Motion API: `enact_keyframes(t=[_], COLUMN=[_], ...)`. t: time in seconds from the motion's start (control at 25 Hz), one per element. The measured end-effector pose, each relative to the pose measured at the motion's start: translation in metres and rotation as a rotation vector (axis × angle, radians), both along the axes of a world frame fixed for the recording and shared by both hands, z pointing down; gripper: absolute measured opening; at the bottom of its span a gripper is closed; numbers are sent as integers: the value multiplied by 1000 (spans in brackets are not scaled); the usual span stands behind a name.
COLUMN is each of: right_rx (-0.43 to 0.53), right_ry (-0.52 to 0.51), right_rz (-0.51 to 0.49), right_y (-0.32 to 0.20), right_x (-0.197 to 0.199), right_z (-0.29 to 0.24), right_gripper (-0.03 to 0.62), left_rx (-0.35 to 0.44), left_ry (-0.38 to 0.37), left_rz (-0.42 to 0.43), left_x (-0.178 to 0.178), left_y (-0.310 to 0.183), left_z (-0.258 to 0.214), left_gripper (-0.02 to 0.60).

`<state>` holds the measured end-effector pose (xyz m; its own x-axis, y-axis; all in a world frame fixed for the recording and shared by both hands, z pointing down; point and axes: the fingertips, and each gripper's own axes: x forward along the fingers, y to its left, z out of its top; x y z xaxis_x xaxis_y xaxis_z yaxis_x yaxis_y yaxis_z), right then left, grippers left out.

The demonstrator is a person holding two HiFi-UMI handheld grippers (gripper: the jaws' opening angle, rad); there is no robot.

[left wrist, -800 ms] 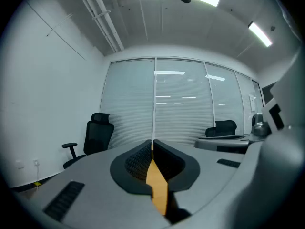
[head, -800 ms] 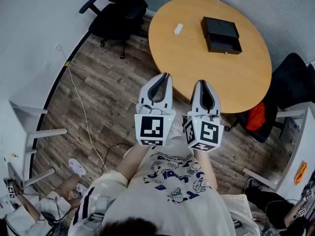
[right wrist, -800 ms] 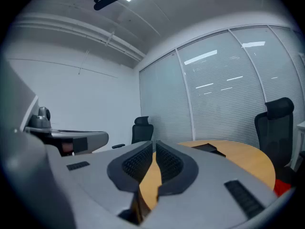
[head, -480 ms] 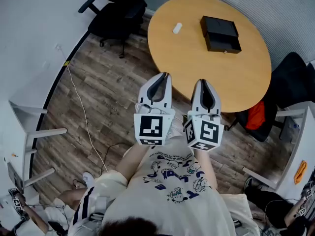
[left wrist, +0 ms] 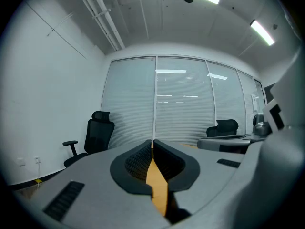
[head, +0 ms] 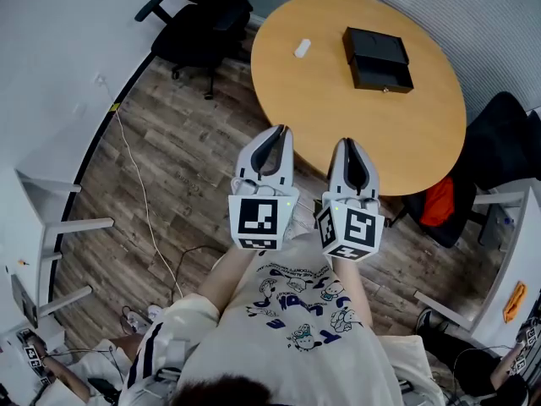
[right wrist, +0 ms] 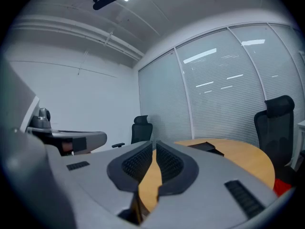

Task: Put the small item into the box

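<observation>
The person stands on the wooden floor [head: 182, 155] just short of the round table [head: 406, 142], with both grippers held out level at chest height, side by side and a little apart. The left gripper [head: 283, 130] has its two jaws closed against each other with nothing between them; only a thin strip of the orange tabletop shows through the hollow behind their tips. The right gripper [head: 347, 141] is the same, jaws pressed together and empty. From above, both tips line up with the near edge of the table, and neither touches anything on it.

The small item [head: 302, 48], a pale white lump, lies on the tabletop close to the far left edge, well away from both grippers. The black box [head: 379, 59] sits near the far edge, to the right of the small item and clearly apart from it. The box is a flat rectangular case, and its nearer part carries a tiny light knob on the side that faces the person.

A black office chair [head: 203, 19] stands off the table's far left edge, by the white wall. Another dark chair [head: 507, 138] stands at the right edge, with something red [head: 438, 201] hanging just below the table's rim there. A thin white cable [head: 139, 180] trails across the floor to the left.
</observation>
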<state>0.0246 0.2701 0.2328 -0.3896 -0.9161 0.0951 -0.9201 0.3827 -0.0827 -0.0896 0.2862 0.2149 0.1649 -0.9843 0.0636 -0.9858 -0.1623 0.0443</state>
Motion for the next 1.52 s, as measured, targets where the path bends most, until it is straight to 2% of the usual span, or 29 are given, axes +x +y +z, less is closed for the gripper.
enact_keyframes(t=[0.36,0.72,1.04,1.52], right_rx=[-15,-26,-38,-52], right_ry=[-6,-2,7,15], right_rz=[-24,-6,2,11], right_y=[-7,-26,-66,-147], right_x=[17,32,28,4], right_z=[7,6,15,20], right_gripper=[43,43,43,43], left_rx=[-9,-24,-38,-61], left_ry=[-2,-10,7,12], left_rz=[-32,-43,-26,22], left_x=[9,9,7,-8], left_y=[-5,-22,-65,-155], left_z=[6,9,18,26], left_gripper=[26,26,26,26])
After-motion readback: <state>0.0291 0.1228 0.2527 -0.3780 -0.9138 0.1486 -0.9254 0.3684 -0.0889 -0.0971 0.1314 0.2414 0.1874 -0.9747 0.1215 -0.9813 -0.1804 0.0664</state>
